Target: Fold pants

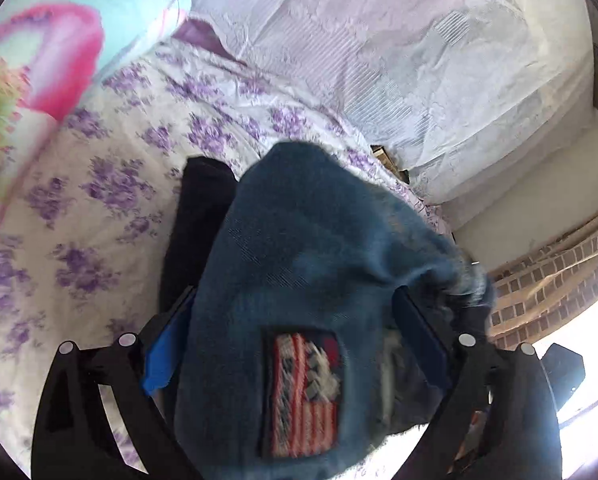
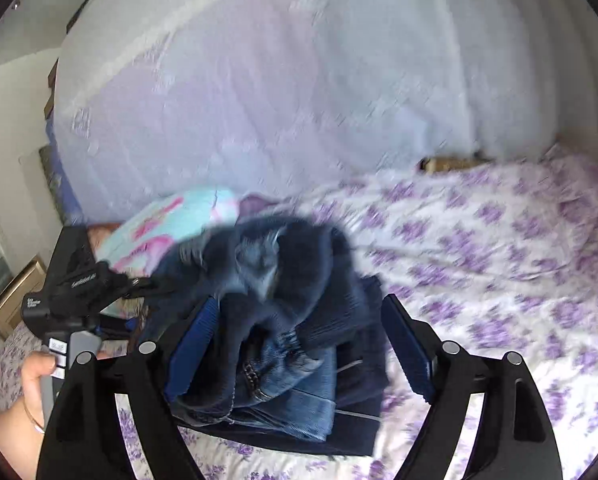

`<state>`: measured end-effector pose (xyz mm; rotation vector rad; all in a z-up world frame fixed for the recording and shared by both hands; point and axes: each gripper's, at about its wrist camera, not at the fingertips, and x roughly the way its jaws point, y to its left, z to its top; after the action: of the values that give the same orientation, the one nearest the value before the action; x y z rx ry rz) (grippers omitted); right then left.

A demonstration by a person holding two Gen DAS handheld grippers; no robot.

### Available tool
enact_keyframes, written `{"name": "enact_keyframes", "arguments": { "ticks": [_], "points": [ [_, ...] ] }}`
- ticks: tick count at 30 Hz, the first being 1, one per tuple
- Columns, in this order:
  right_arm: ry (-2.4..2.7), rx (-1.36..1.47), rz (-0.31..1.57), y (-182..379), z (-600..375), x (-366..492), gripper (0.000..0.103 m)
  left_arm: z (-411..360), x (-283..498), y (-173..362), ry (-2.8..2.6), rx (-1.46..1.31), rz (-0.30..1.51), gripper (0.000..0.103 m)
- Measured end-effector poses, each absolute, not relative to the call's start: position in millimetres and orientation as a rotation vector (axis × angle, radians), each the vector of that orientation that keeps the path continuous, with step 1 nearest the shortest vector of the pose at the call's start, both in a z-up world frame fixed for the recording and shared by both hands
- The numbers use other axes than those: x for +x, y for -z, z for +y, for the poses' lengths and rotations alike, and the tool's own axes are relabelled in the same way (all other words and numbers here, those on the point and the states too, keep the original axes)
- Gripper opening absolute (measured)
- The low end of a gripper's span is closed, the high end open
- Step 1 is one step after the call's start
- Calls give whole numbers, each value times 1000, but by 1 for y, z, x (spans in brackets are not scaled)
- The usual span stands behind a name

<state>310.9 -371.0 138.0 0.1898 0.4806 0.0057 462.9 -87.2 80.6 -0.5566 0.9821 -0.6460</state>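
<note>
Folded blue jeans (image 1: 299, 264) with a flag patch (image 1: 305, 392) fill the space between the fingers of my left gripper (image 1: 295, 344), whose jaws stand wide apart on either side of the bundle. In the right wrist view the same jeans (image 2: 275, 312) sit bunched between the wide-set fingers of my right gripper (image 2: 299, 344), on top of a dark folded garment (image 2: 359, 416) lying on the bed. The left gripper's body (image 2: 79, 292) and the hand holding it show at the left. Whether either gripper clamps the cloth is unclear.
The bed has a white sheet with purple flowers (image 2: 499, 260). A turquoise and pink pillow (image 1: 59, 40) lies at the head. A white net curtain (image 2: 299, 80) hangs behind the bed. A brick-pattern surface (image 1: 547, 292) lies past the bed edge.
</note>
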Motion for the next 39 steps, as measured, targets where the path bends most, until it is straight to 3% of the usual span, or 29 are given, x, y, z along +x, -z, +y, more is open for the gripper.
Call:
{"name": "enact_keyframes", "arguments": {
  "ticks": [4, 7, 9, 13, 19, 30, 39],
  "points": [
    [57, 108, 401, -184, -355, 248, 89, -67, 395, -130, 581, -448, 857, 92],
    [31, 93, 352, -208, -334, 168, 99, -62, 306, -171, 528, -270, 718, 98],
    [23, 108, 308, -215, -331, 111, 100, -57, 237, -188, 450, -147, 613, 98],
    [-34, 131, 279, -215, -323, -3, 100, -32, 102, -201, 515, -72, 539, 98],
    [-10, 60, 261, -181, -302, -118, 100, 12, -28, -184, 457, -59, 430, 98],
    [167, 86, 343, -27, -261, -110, 100, -6, -27, -13, 129, 87, 567, 98],
    [195, 23, 387, -3, -255, -96, 100, -8, -28, -7, 147, 93, 526, 98]
  ]
}}
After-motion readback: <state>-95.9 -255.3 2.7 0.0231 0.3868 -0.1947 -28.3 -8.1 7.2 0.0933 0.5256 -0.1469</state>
